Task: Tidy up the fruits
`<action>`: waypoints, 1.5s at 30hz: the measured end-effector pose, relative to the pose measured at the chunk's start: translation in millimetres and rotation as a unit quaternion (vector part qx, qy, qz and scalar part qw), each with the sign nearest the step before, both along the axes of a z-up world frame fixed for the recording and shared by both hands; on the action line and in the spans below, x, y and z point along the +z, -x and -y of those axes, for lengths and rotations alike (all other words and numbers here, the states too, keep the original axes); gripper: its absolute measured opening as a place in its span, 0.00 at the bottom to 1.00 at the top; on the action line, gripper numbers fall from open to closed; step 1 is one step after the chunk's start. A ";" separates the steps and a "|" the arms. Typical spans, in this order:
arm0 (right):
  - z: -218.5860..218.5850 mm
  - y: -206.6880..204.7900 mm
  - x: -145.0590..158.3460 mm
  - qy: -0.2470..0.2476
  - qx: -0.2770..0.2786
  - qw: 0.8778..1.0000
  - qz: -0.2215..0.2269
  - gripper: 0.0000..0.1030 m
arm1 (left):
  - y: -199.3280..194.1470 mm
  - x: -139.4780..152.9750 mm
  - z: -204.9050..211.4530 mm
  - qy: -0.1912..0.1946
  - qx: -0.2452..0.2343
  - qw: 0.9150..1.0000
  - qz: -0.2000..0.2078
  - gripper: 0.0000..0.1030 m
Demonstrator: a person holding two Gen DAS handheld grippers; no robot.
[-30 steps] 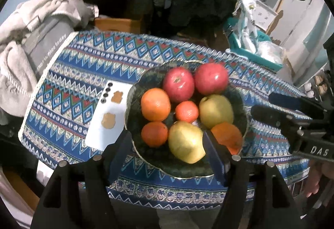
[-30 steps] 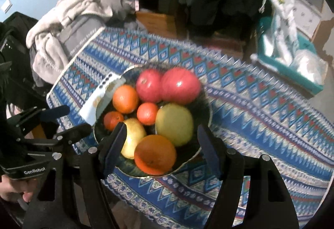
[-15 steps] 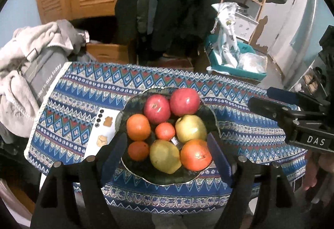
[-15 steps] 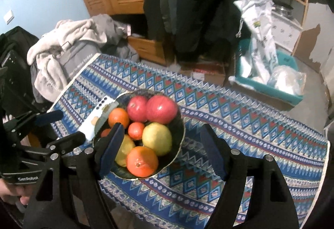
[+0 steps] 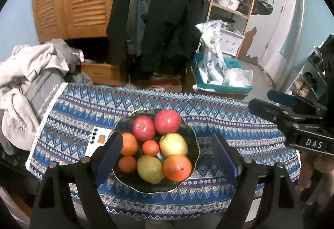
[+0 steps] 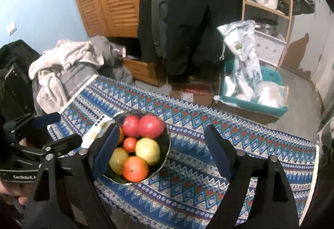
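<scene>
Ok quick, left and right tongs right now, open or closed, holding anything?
Left tongs: open, holding nothing, above the dark fruit-filled bowl.
Right tongs: open, holding nothing, above the blue patterned tablecloth.

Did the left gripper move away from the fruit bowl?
Yes. The left gripper has pulled back and up: the fruit bowl looks smaller now, with more of the room showing beyond the table.

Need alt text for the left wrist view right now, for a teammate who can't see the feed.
A dark bowl holding two red apples, four oranges and two yellow fruits sits on a blue patterned tablecloth, framed by the open, empty left gripper. A white phone lies just left of the bowl, and the right gripper, also open, hovers at the right edge.
</scene>
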State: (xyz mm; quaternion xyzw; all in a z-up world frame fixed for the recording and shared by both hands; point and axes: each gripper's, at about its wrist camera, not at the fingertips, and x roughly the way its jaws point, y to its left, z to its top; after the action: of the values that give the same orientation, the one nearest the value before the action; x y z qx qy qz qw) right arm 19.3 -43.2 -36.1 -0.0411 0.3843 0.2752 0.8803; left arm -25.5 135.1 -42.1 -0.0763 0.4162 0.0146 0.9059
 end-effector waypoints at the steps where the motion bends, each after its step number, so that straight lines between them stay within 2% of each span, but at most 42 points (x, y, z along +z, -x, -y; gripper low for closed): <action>1: 2.7 1.5 3.7 0.000 -0.002 1.000 0.006 0.82 | 0.6 3.3 1.8 -0.003 0.000 1.000 0.005 0.85; 8: 21.5 10.5 25.4 -0.016 -0.013 0.999 0.034 0.86 | 4.6 22.4 14.2 -0.025 0.004 0.999 0.039 0.98; 12: 32.4 13.1 33.9 -0.020 -0.021 0.999 0.047 0.87 | 6.4 29.9 24.2 -0.047 0.000 0.997 0.059 0.99; 20: 52.2 16.0 35.5 -0.020 -0.037 0.998 0.055 0.87 | 7.4 38.0 44.3 -0.052 -0.021 0.995 0.077 0.99; 37: 73.8 15.0 27.8 -0.022 -0.050 0.998 0.045 0.87 | 3.4 42.0 62.3 -0.066 -0.019 0.994 0.084 0.99; 45: 78.4 15.0 26.1 -0.022 -0.054 0.997 0.042 0.87 | 2.9 43.8 61.6 -0.058 -0.009 0.995 0.081 0.99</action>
State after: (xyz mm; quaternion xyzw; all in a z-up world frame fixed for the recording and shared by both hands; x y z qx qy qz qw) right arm 4.3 -121.6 -10.0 -0.0123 0.3426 0.2341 0.9097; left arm -28.4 73.5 1.7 -0.0209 0.3407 0.0246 0.9396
